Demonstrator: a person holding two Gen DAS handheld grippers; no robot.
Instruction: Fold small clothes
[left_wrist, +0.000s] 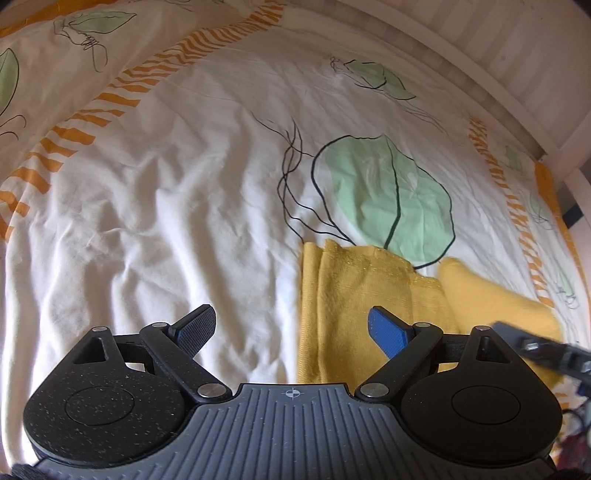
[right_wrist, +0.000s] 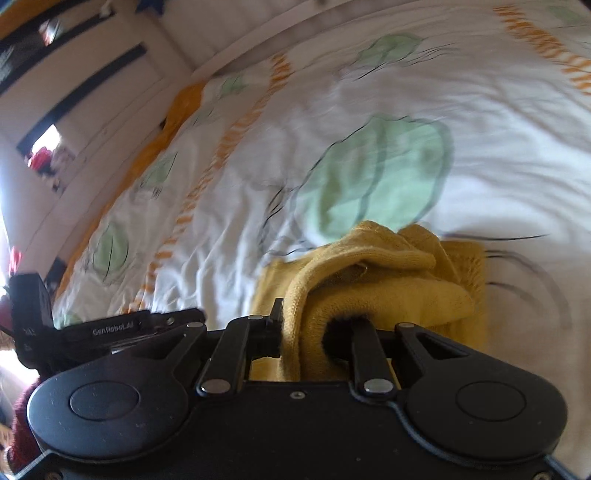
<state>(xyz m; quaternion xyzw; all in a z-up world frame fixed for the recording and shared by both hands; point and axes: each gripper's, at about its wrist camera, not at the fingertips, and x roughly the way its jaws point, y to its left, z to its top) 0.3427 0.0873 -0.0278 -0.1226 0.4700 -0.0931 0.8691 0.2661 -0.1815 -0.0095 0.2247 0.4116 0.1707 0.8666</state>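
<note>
Pinching the yellow garment (right_wrist: 376, 280) in your right gripper (right_wrist: 317, 328), bunched above the bedspread (left_wrist: 166, 206); your left gripper (left_wrist: 293, 332) gapes wide, empty.

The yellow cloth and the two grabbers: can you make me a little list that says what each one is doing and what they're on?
garment: yellow knit cloth, partly folded, lying on the bed
surface: white bedcover with green leaves and orange stripes
left gripper: jaws wide apart, nothing between them, above the cloth's left edge
right gripper: closed on a bunched fold of the yellow knit cloth, fabric draped over its fingers
picture quality: right wrist view is blurred
</note>
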